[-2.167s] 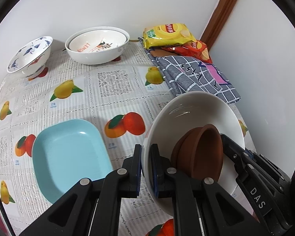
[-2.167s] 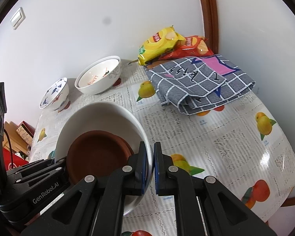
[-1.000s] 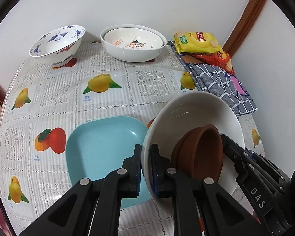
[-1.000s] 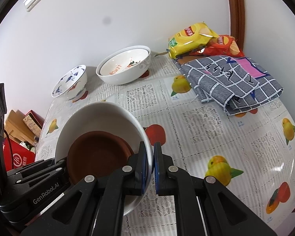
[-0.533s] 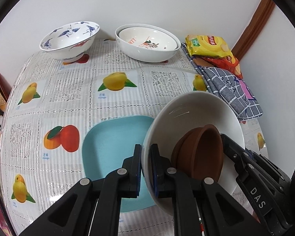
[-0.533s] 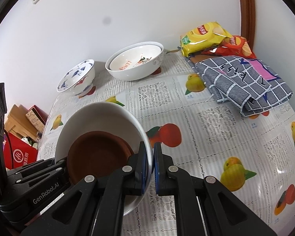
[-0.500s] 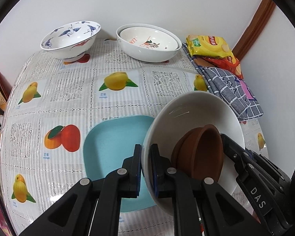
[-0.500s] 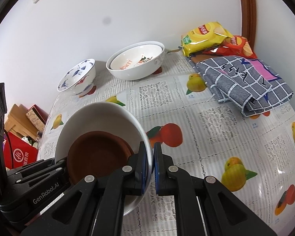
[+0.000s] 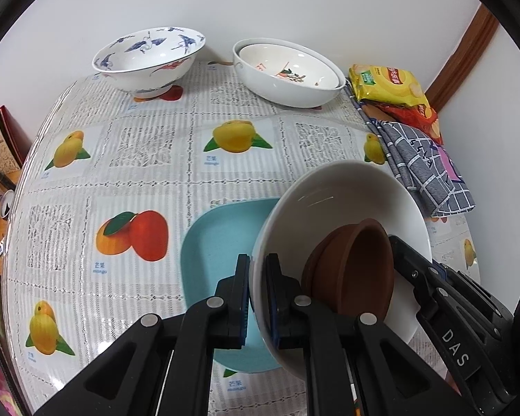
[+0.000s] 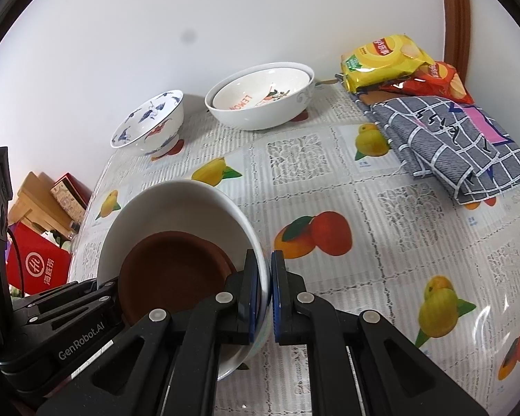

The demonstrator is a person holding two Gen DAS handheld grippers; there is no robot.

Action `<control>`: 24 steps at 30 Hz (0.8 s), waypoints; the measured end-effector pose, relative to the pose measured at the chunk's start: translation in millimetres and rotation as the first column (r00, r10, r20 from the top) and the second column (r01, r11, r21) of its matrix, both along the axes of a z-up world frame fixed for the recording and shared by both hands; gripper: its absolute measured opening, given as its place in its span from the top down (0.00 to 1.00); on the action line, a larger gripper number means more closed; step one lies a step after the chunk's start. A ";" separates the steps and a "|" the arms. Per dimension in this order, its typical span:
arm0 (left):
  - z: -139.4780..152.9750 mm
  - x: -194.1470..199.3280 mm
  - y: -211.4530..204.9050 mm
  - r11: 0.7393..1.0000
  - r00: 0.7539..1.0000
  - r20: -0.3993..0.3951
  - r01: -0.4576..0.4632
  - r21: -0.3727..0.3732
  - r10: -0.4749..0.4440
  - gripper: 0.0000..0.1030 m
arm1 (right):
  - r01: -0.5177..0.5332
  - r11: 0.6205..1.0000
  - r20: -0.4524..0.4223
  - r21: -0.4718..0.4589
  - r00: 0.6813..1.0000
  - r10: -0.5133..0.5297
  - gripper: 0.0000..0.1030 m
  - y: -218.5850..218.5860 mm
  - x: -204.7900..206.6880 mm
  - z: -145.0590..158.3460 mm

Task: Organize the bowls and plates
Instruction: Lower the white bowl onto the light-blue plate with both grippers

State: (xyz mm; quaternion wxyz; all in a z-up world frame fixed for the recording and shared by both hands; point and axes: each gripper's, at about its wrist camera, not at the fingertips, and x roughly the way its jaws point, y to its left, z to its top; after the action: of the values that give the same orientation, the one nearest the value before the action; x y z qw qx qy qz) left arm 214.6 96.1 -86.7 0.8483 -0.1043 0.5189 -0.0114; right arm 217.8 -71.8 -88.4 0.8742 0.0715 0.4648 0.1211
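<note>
From the left wrist, the left hand-held gripper [image 9: 258,298] is clenched on the near rim of the white bowl [image 9: 339,194], which tilts away from it with a brown bowl [image 9: 353,270] nested inside. The blue plate [image 9: 222,239] lies directly beneath and just ahead, its long axis running away from the fingers.

From the right wrist, the right hand-held gripper [image 10: 266,294] pinches the same white bowl's [image 10: 176,204] opposite rim; the bowl hangs to its left above the surface [image 10: 381,215].

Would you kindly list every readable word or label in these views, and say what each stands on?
"DAS": right gripper body.
"GenRobot.AI": left gripper body.
"LEMON": inner bowl, seen inverted.
"mango": tablecloth under the fruit print.
Chip bags, red box: print too small to read.
</note>
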 end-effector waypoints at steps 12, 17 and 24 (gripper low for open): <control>-12.8 -2.3 20.4 0.999 0.999 -0.023 -0.033 -0.001 0.033 0.91 | -0.034 0.999 -0.022 -0.006 0.999 0.034 0.93 21.1 3.5 -12.8; -21.0 -1.4 26.3 0.999 0.998 -0.039 -0.041 -0.008 0.040 0.91 | -0.049 0.999 -0.036 -0.016 0.998 0.048 0.93 28.6 6.2 -19.1; -33.2 2.6 26.4 0.999 0.997 -0.067 -0.035 -0.011 0.035 0.90 | -0.055 0.998 -0.067 -0.028 0.996 0.053 0.93 31.4 11.0 -30.4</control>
State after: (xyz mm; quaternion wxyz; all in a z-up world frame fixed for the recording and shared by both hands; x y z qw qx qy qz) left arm 217.2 122.4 -119.9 0.8300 -0.1187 0.5450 0.0039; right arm 228.8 -40.4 -118.8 0.8557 0.0499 0.4971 0.1353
